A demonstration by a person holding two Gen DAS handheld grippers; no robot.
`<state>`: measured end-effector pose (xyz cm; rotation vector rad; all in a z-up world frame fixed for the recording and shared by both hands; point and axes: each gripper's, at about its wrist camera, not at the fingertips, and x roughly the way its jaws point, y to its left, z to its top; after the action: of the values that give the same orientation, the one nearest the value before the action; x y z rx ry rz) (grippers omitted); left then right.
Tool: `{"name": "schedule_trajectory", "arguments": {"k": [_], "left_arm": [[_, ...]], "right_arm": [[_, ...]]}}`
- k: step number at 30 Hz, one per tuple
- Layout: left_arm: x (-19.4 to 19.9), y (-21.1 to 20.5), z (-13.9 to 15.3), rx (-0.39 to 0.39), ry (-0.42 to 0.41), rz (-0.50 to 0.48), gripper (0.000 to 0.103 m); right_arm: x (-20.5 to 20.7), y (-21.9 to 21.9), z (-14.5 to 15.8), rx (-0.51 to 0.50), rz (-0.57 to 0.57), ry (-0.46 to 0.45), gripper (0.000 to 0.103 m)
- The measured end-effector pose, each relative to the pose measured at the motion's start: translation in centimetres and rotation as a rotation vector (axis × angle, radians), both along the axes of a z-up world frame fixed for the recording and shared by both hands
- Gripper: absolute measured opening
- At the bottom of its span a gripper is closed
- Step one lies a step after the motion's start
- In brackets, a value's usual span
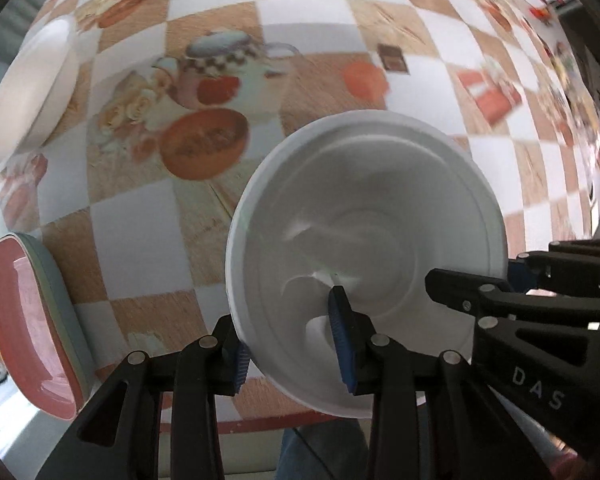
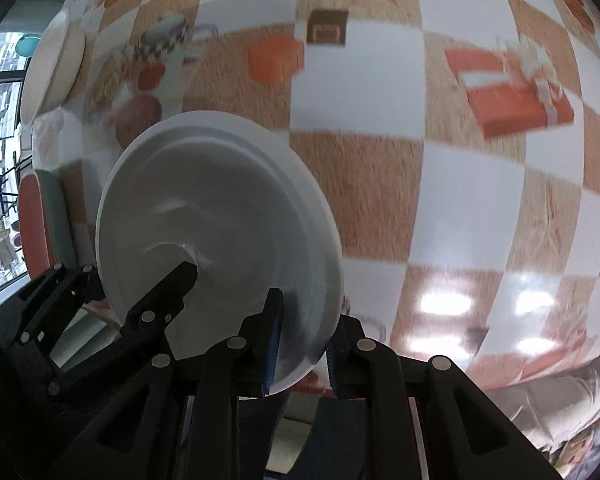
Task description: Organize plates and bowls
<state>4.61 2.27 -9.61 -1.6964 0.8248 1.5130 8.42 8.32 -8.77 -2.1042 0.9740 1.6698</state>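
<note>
Above the checkered, picture-printed counter, both tools clamp opposite edges of one round white foam bowl, held tilted. Left tool pinches its near rim; right tool grips the rim too. A pink-and-green plate stack sits at the counter's left edge, a cream bowl farther back.

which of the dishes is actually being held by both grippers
The white bowl: the left gripper and right gripper each clamp its rim. The cream bowl and the red plate sit untouched on the table.
</note>
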Motion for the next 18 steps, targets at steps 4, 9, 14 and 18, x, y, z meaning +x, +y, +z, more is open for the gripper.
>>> {"name": "schedule_trajectory", "arguments": {"k": [4,9,14,18], "left_arm": [[2.3,-1.5,-0.2,0.0,-0.003,-0.033,0.038],[3.6,-0.5,-0.5,-0.012,-0.004,-0.053,0.048],[0.8,-1.0,-0.5,0.001,0.033,-0.035,0.079],[-1.3,-1.9,0.4,0.017,0.036,0.01,0.079]], "right_arm": [[1.3,-1.3,-0.5,-0.007,-0.028,-0.003,0.021],[2.6,-0.6,-0.5,-0.002,-0.026,0.0,0.021],[4.2,1.8,0.9,-0.014,-0.049,0.024,0.042],[4.2,5.2,3.2,0.028,-0.083,0.085,0.096]]}}
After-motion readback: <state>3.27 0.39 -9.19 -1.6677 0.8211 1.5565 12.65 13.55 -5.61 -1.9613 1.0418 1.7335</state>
